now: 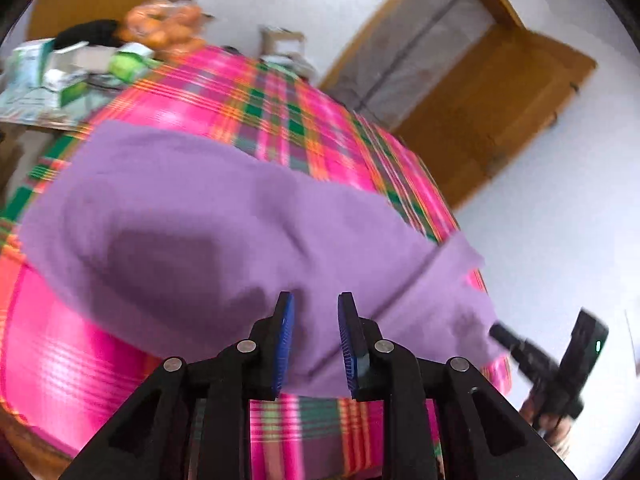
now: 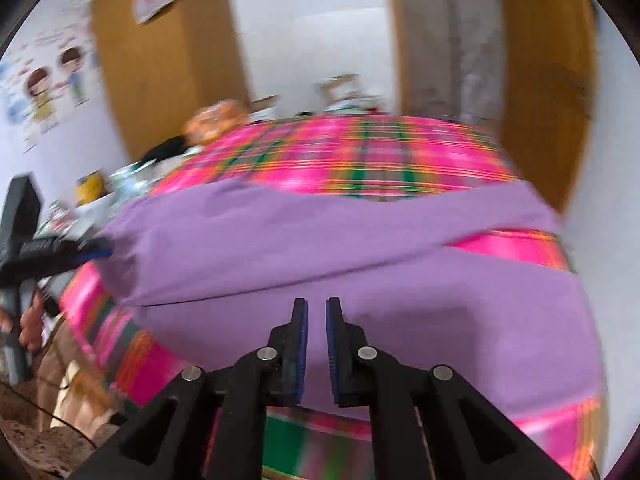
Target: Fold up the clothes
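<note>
Garment: the purple garment (image 1: pixel 192 216) lies across the pink plaid cover (image 1: pixel 248 96) of the bed or table, one layer lapped over another along a diagonal edge, with a strip of plaid showing between two of its parts in the right wrist view. Both views are smeared by motion.

Risk, slipping cloth: if you pull with only one side clamped, the cloth may drag across the plaid and the lapped layer may slide out of line.

Risk, catching the cover: the plaid shows right under your pads at the near edge, so a deep bite could pinch the cover along with the garment.

Risk, uneven fold: the upper layer already runs slantwise, and a hurried lift could set that skew into the crease.

Risk, clutter: boxes and bags (image 1: pixel 72 68) sit at the far side of the plaid, and a wide swing of cloth could brush them.

Left gripper (image 1: pixel 316 340): your jaws stand apart by a moderate gap, with purple cloth visible between the blue pads (image 1: pixel 285 344). Whether the pads press the cloth I cannot tell. In the right wrist view its tip meets the garment's left corner.

Right gripper (image 2: pixel 317 344): your jaws are nearly together, a narrow slit left between them, hovering over the near purple panel (image 2: pixel 400 320). It appears to clamp nothing. In the left wrist view its tip touches the garment's right corner.
</note>
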A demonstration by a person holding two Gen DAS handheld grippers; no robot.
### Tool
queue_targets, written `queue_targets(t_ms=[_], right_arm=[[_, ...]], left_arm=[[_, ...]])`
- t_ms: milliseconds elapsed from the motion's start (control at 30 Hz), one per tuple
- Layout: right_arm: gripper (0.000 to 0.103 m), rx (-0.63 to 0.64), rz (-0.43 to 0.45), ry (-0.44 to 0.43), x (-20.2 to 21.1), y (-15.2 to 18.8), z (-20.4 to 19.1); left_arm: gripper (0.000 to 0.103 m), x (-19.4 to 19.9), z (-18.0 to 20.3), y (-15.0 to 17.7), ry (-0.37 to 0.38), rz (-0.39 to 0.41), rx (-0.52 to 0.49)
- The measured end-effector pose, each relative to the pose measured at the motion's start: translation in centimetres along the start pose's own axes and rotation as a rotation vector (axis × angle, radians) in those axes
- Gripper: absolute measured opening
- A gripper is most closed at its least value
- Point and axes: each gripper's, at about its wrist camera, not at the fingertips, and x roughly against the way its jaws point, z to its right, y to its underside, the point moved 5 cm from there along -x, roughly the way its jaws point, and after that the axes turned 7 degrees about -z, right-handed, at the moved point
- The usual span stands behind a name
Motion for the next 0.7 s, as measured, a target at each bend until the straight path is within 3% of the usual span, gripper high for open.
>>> queue_targets(t_ms=[200, 267, 500, 700], right_arm=[[0.016, -0.12, 0.009, 0.051, -0.2, -0.4, 4.9], [0.023, -0.127, 0.005, 0.044, -1.2, -1.0, 4.9], [0.029, -0.106, -0.017, 0.035, -5.0, -3.7, 4.0], [0.043, -0.142, -0.03, 0.034, -7.9, -6.5, 3.9]], left_arm=[[0.023, -3.1, 1.7, 1.2, 0.024, -0.086, -0.037], [0.023, -3.8, 1.8, 1.5, 0.028, -0.107, -0.04], [0.023, -4.7, 0.8, 2.1, 0.062, -0.144, -0.016], [0.023, -5.3, 0.6, 2.5, 0.114, -0.16, -0.041]])
